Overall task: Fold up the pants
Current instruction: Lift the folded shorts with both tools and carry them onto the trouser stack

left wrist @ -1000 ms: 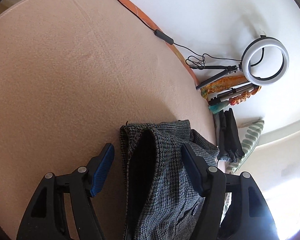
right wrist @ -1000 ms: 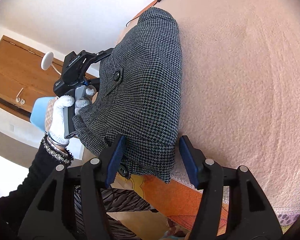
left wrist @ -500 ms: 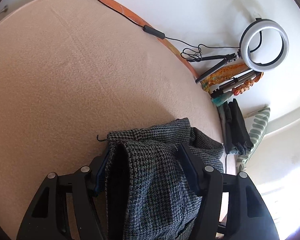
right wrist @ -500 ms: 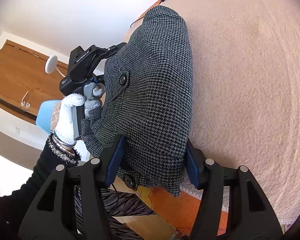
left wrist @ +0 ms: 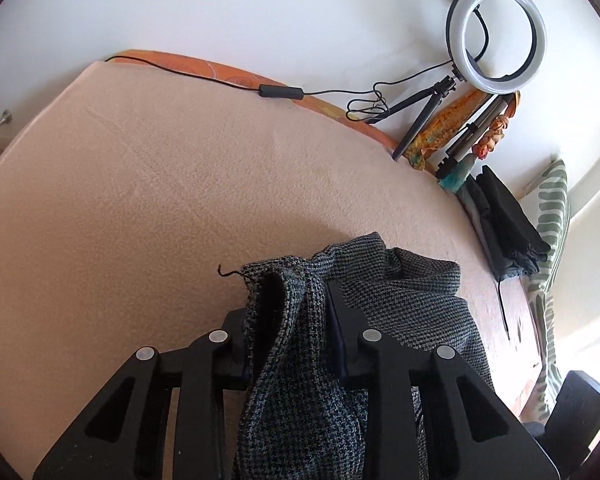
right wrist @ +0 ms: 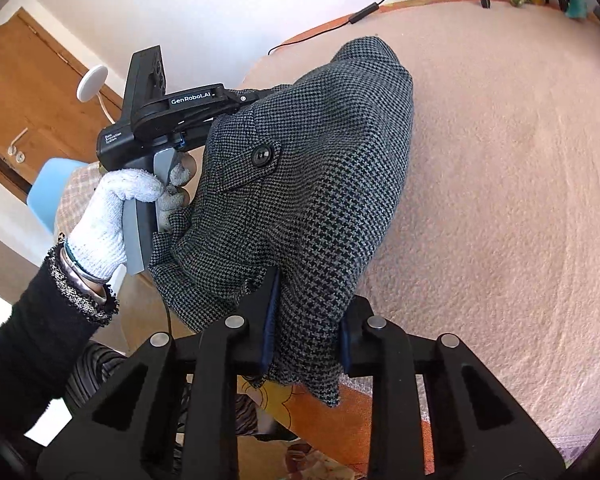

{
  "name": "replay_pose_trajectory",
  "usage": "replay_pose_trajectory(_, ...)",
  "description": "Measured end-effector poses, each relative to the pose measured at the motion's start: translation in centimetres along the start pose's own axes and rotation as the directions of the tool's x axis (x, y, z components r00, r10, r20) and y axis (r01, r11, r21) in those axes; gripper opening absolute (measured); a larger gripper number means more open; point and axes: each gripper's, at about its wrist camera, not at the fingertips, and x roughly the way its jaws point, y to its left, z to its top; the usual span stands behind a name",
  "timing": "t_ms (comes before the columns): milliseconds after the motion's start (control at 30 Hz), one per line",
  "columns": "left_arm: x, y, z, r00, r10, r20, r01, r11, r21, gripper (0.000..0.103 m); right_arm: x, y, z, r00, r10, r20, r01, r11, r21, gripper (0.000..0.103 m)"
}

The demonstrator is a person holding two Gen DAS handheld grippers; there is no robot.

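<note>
Grey houndstooth pants (left wrist: 404,300) lie bunched on the peach blanket (left wrist: 159,208) of a bed. In the left wrist view my left gripper (left wrist: 287,304) has a thick fold of the pants between its closing jaws, and the pads press on the cloth. In the right wrist view my right gripper (right wrist: 308,312) is closing the same way on the pants (right wrist: 320,152) near the bed's edge, cloth filling the gap. A white-gloved hand (right wrist: 111,208) holds the left gripper's body (right wrist: 171,116), whose fingers are hidden behind the buttoned part of the pants.
A ring light (left wrist: 496,36) on a small tripod leans at the wall, its cable (left wrist: 281,92) running along the bed's far edge. Dark folded clothes (left wrist: 504,220) and a striped pillow (left wrist: 556,200) lie at the right. A wooden door (right wrist: 27,100) and blue chair (right wrist: 55,184) stand behind the gloved hand.
Both grippers went from open around the pants to closed on the fabric. Both have risen a little and rolled, bunching the cloth upward.
</note>
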Motion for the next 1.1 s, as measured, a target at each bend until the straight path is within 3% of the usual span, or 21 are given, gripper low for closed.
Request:
replay_pose_trajectory(333,-2.1,-2.7,0.4,0.996,-0.042,0.081,0.037,0.997,0.063,0.023,-0.9,2.2,1.0,0.995,-0.087,0.050,0.092,0.991,-0.101,0.022)
replay_pose_trajectory(600,-3.7,-7.9,2.0,0.976,-0.149,0.161,0.131,0.984,0.120,0.022,-6.6,0.9,2.5,0.975,-0.144,0.171,0.162,0.982,-0.095,0.022)
replay_pose_trajectory(867,-1.5,-15.9,4.3,0.950,-0.262,0.171,0.224,0.951,0.215,0.022,-13.2,-3.6,3.7,0.935,-0.232,0.268,0.246,0.969,-0.021,0.022)
replay_pose_trajectory(1100,2.2,-24.0,6.0,0.919,-0.369,0.136,0.321,0.904,0.283,0.022,-19.6,-7.7,4.9,0.881,-0.360,0.307,0.376,0.927,0.009,0.022)
